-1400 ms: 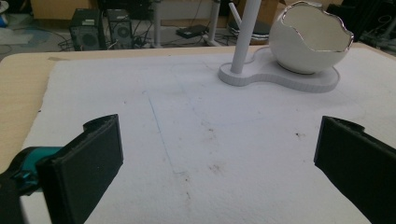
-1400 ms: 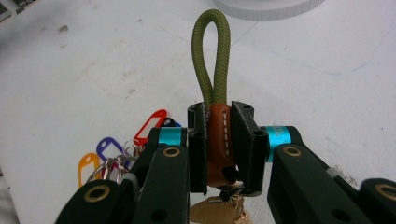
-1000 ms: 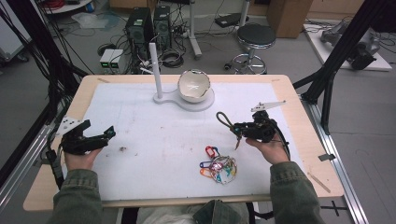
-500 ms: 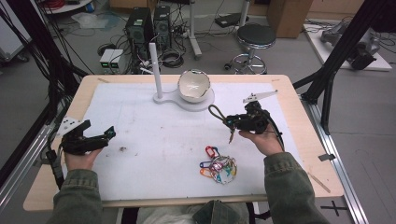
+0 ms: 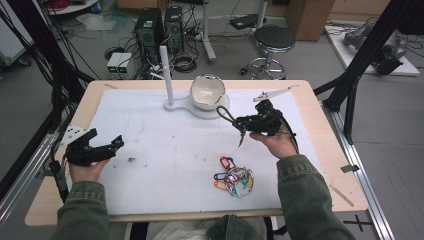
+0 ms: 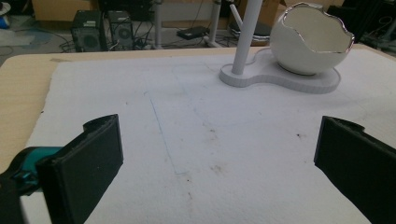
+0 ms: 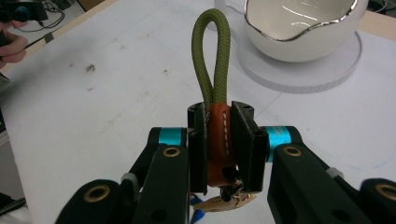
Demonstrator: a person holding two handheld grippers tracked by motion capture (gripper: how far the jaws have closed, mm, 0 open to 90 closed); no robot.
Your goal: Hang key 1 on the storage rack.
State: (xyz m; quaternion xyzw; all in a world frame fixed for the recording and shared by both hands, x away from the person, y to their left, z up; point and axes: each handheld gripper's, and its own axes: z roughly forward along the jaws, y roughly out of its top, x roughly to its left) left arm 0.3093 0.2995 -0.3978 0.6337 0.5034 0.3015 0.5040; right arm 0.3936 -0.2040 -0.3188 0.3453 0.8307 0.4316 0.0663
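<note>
My right gripper (image 5: 240, 123) is shut on a key strap (image 7: 214, 79): an olive rope loop with an orange leather wrap pinched between the pads and a metal clasp hanging below. It hovers above the white mat, just right of the white egg-shaped bowl (image 5: 207, 92). The bowl stands on a white base with an upright peg (image 5: 166, 75). The same bowl (image 7: 301, 28) lies beyond the loop in the right gripper view. My left gripper (image 5: 118, 143) rests at the mat's left side, jaws wide open (image 6: 219, 163) with nothing between them. A heap of coloured clips (image 5: 234, 179) lies near the front.
A white mat (image 5: 160, 150) covers most of the wooden table (image 5: 325, 130). Black frame posts (image 5: 350, 80) stand at both sides. A stool (image 5: 274, 40) and computer cases (image 5: 160, 25) are on the floor behind the table.
My right gripper has risen and shifted left and farther away, toward the bowl, carrying the strap. The left gripper has kept still.
</note>
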